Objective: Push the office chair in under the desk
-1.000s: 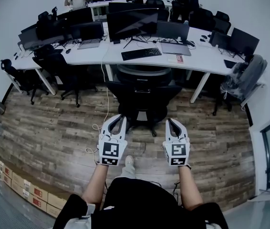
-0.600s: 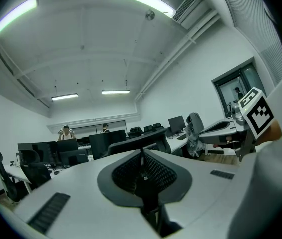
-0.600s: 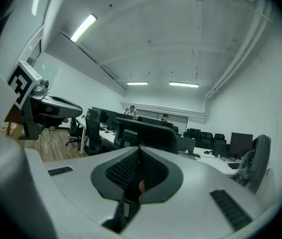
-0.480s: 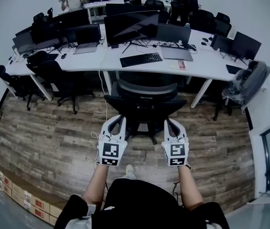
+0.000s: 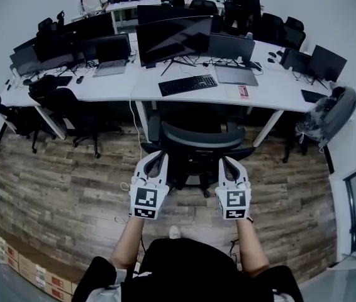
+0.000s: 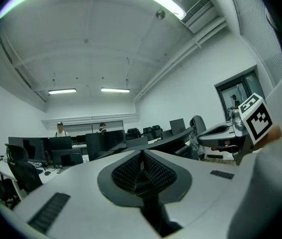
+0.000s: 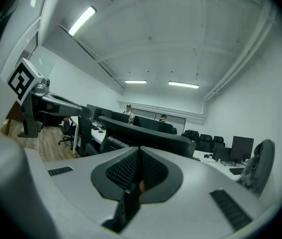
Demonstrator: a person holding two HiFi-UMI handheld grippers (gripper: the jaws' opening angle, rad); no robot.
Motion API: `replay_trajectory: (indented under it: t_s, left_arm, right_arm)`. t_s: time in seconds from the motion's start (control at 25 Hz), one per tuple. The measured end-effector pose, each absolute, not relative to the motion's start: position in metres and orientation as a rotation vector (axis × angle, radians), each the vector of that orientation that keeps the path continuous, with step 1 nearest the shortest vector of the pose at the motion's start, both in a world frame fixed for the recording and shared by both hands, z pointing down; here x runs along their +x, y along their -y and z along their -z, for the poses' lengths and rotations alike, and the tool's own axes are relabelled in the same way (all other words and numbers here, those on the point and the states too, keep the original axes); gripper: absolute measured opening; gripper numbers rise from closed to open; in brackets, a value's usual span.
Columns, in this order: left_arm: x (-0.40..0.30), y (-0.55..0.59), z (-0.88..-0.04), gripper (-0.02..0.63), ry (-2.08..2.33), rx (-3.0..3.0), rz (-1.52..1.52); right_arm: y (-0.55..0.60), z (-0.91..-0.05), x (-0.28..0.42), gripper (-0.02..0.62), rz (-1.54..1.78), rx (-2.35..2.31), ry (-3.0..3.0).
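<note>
The black office chair (image 5: 197, 145) stands on the wood floor with its back to me, in front of the white desk (image 5: 272, 88). Its backrest (image 7: 153, 133) fills the middle of the right gripper view. My left gripper (image 5: 157, 158) is shut and holds nothing; its tips are by the chair's left armrest. On the other side my right gripper (image 5: 226, 162) is shut and empty too, level with the right armrest. Whether either tip touches the chair I cannot tell. In the gripper views the left gripper (image 6: 142, 156) and the right gripper (image 7: 140, 153) both show their jaws pressed together.
On the desk are a large monitor (image 5: 173, 35), a keyboard (image 5: 187, 84) and a laptop (image 5: 234, 74). Other black chairs (image 5: 71, 109) stand to the left, a chair draped with a grey jacket (image 5: 329, 115) to the right. Cardboard boxes (image 5: 33, 270) line the near left wall. People (image 5: 90, 0) stand at the far desks.
I have stepped forward: the chair and desk have come nearer and lower in the head view. Both grippers stayed shut and now sit level with the chair's armrests.
</note>
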State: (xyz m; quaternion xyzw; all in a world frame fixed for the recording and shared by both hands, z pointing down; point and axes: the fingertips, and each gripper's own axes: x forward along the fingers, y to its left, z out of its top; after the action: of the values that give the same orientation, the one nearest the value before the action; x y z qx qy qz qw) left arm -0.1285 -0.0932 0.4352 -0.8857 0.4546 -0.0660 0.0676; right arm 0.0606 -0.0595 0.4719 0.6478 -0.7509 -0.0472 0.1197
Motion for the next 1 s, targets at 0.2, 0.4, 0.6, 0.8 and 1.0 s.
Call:
replay_trajectory:
  t_s: [0.2,0.4,0.6,0.8,1.0]
  left_arm:
    - [-0.130,0.127,-0.438,0.034,-1.329,-2.696,0.201]
    - [-0.119,0.146,-0.445,0.034,-1.253,-2.699,0.234]
    - [-0.114,0.151,-0.459,0.034,-1.223,-2.713,0.250]
    - [-0.110,0.155,-0.459,0.034,-1.227,-2.724,0.224]
    - [-0.108,0.153,-0.460,0.034,-1.273,-2.714,0.238]
  right_arm:
    - [0.080,-0.481,0.059,0.025,0.111,1.930,2.170]
    - [0.093,-0.488,0.071,0.026,0.094,1.980,2.110]
    - [0.097,-0.496,0.076,0.025,0.091,1.988,2.082]
    - [0.097,-0.505,0.088,0.026,0.081,1.979,2.057]
    - [0.097,-0.504,0.090,0.026,0.078,1.938,2.086]
